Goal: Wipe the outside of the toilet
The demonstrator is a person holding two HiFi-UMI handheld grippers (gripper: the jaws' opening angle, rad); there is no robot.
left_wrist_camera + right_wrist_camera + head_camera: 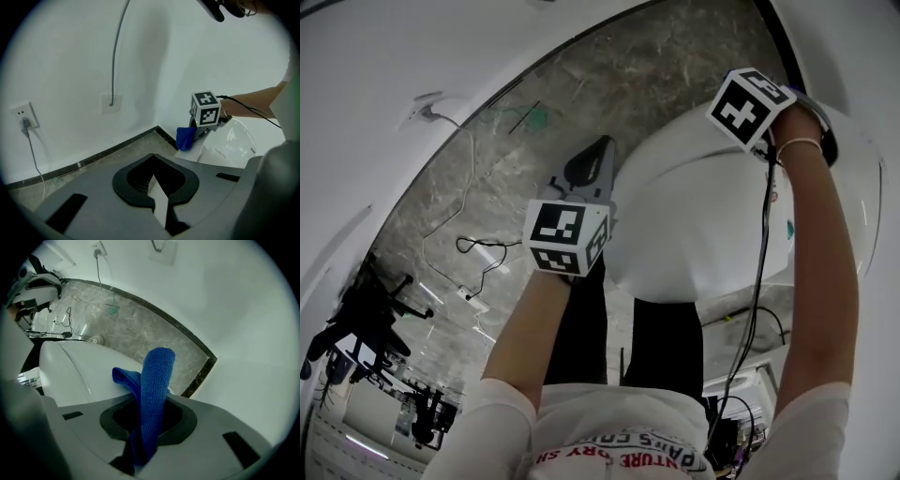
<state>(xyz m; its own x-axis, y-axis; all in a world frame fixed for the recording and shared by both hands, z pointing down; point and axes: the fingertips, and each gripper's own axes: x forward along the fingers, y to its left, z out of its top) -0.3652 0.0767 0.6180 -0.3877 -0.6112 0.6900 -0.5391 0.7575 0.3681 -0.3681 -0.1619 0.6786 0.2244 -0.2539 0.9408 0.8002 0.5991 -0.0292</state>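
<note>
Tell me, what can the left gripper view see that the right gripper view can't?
Only the left gripper view shows the right tool from outside, with its marker cube and the arm. Only the right gripper view shows wires on the floor. Both show the blue cloth shut in the right tool, the white toilet and a wall socket.
</note>
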